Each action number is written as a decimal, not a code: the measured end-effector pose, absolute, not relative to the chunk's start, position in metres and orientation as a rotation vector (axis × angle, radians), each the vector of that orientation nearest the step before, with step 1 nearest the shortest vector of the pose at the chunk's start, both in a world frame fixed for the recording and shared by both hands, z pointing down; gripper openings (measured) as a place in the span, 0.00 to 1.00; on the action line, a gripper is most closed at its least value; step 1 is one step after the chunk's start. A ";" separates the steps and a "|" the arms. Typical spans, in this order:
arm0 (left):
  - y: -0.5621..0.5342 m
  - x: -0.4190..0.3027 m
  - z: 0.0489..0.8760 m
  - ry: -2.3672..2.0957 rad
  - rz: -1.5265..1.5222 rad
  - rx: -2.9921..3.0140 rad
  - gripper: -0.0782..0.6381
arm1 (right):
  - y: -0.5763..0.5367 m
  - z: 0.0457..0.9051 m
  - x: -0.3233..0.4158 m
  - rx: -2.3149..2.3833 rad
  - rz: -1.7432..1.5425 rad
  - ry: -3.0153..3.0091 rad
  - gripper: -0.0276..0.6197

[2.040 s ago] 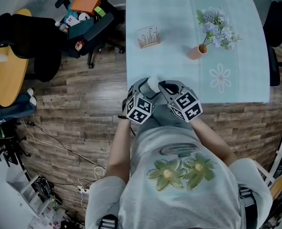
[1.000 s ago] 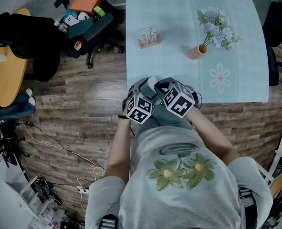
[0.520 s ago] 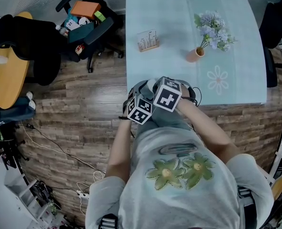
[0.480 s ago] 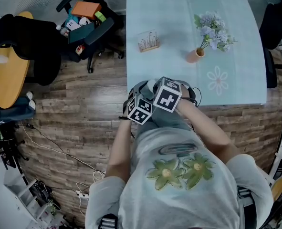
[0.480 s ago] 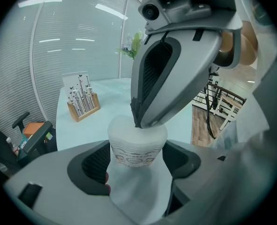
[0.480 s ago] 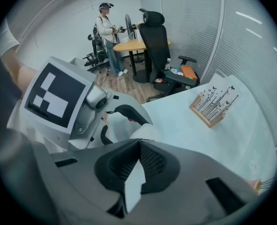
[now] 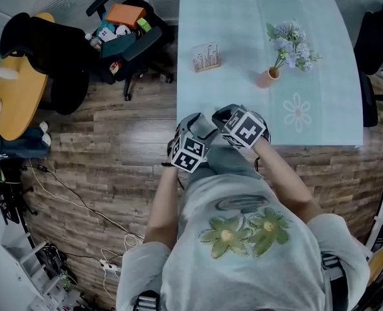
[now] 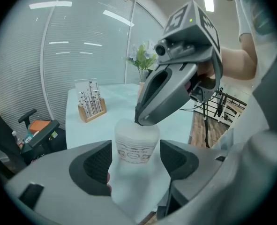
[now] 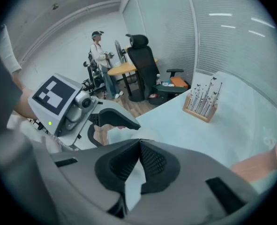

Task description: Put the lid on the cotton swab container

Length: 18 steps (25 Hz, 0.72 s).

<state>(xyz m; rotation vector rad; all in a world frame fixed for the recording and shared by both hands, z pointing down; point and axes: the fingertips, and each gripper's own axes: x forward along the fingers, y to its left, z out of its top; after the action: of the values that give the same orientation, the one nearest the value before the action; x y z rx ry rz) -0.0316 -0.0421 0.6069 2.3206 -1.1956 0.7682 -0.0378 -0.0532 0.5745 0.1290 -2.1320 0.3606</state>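
We steady cotton swab container [image 8: 136, 146] at counter's [image 7: 243, 18] near-left corner. Left gripper [image 8: 136, 162] fingers closing on its sides, container upright between pads, so it cannot tip. Right gripper [image 9: 139, 159] fingers clenched, nothing between them. Its tip bears on lid [image 8: 129, 127], which looks seated; we judge it is pressing lid home. Versus half second back: right gripper, then leaning over left one, has swung back to own side; container stays at same corner.
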 end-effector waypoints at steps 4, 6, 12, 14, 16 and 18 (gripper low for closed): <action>-0.042 -0.040 0.582 -1.282 0.657 2.325 0.53 | -0.060 0.562 -0.035 0.271 0.417 -2.295 0.04; -0.046 -0.045 0.564 -1.347 0.589 2.329 0.48 | -0.065 0.551 -0.033 0.347 0.450 -2.376 0.04; -0.055 -0.056 0.523 -1.522 0.453 2.329 0.32 | -0.068 0.521 -0.025 0.506 0.470 -2.534 0.04; -0.058 -0.059 0.514 -1.578 0.420 2.324 0.26 | -0.066 0.514 -0.023 0.530 0.458 -2.567 0.04; -0.060 -0.064 0.507 -1.649 0.405 2.303 0.16 | -0.064 0.508 -0.022 0.549 0.444 -2.596 0.04; -0.062 -0.069 0.502 -1.713 0.405 2.272 0.11 | -0.062 0.502 -0.020 0.567 0.429 -2.621 0.04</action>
<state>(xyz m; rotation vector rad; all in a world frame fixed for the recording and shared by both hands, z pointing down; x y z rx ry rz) -0.0686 -0.0624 0.5022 2.2716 -1.7125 0.4046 -0.0200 -0.0622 0.5021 0.5673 -2.6207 0.4291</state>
